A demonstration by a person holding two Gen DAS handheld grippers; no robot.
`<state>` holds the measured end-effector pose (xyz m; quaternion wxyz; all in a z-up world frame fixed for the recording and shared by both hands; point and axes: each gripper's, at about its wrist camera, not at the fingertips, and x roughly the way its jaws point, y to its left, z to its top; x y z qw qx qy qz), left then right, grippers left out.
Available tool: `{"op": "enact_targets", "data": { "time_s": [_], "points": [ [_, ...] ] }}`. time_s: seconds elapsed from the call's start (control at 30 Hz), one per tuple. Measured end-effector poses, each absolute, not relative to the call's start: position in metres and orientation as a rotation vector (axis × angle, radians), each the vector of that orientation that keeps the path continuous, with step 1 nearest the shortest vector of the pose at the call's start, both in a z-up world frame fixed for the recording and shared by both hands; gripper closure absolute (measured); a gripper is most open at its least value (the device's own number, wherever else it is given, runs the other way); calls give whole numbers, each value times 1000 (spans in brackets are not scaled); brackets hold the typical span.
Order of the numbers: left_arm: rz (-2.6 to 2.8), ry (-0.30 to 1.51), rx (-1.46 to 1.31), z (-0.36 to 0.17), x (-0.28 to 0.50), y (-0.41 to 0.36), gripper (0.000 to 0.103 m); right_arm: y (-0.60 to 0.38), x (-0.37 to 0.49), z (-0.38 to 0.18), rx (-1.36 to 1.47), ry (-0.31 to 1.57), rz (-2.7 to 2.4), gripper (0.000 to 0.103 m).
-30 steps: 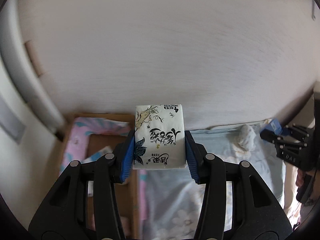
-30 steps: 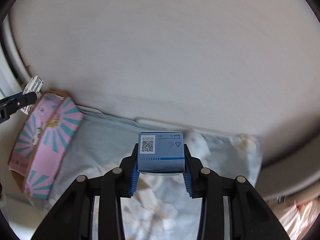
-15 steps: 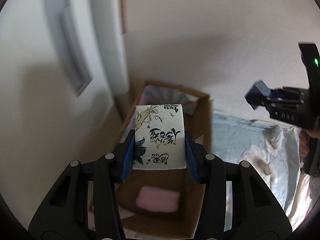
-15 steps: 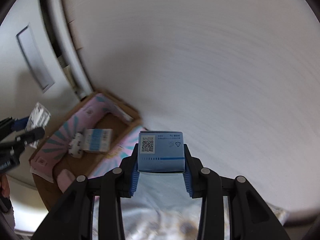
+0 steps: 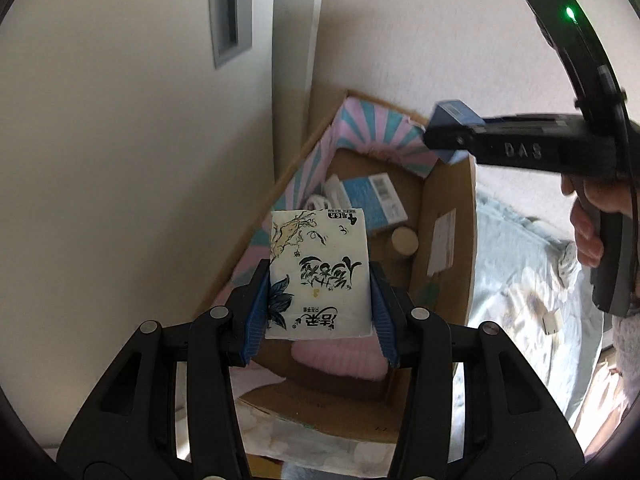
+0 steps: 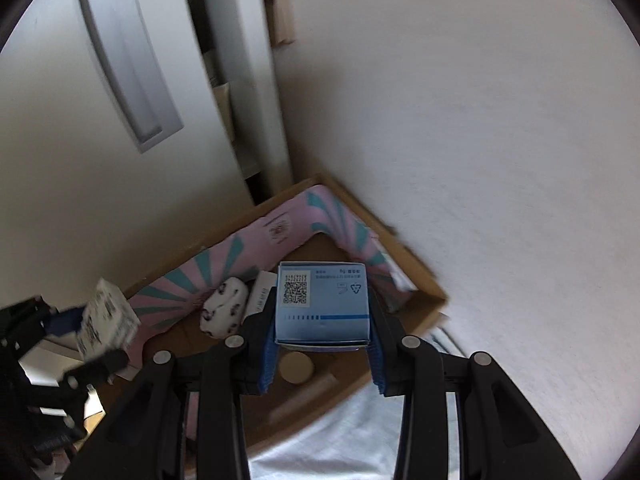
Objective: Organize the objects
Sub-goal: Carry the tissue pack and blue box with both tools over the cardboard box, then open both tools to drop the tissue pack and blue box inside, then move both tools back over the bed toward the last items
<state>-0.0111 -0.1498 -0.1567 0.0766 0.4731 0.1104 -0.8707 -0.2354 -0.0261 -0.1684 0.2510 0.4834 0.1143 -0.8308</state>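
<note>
Swinging in from over the bed, both tools now hover above the cardboard box (image 5: 448,280). Left tool (image 5: 318,304) stays clamped on the tissue pack (image 5: 318,272), right tool (image 6: 322,344) on the blue carton (image 6: 322,306); drop-off looks next.

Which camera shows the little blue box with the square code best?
The right wrist camera. There the blue box sits front and centre, clamped in the right hand-held gripper, with its square code facing the lens. The left wrist camera only catches one end of the box, off to the side and partly hidden by the gripper's black fingers.
</note>
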Motion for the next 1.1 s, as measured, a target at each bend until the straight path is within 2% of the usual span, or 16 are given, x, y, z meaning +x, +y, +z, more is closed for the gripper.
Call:
{"op": "enact_targets", "data": {
  "time_s": [0.2,0.5,0.57,0.6,0.67,0.7,0.73,1.1],
  "points": [
    [-2591,358,1456,-175,-12,-152,60,-43,-240,-181,1338,317,-2216,69],
    [-2601,283,1473,-170,-22,-147,60,-45,-246,-182,1361,266,-2190,69],
    [-2598,281,1479,-169,-22,-145,55,-45,-247,-183,1361,271,-2207,69],
    [-2602,268,1477,-168,-23,-144,36,-46,-248,-184,1366,264,-2203,66],
    [-2612,255,1474,-166,-23,-142,2,-46,-249,-186,1379,233,-2192,41],
    [-2626,257,1465,-164,-22,-142,0,-45,-249,-185,1369,215,-2197,20],
    [-2634,263,1468,-164,-22,-141,0,-44,-248,-184,1355,203,-2203,13],
    [-2643,336,1474,-163,-17,-143,0,-42,-241,-178,1337,186,-2240,13]
  ]
}}
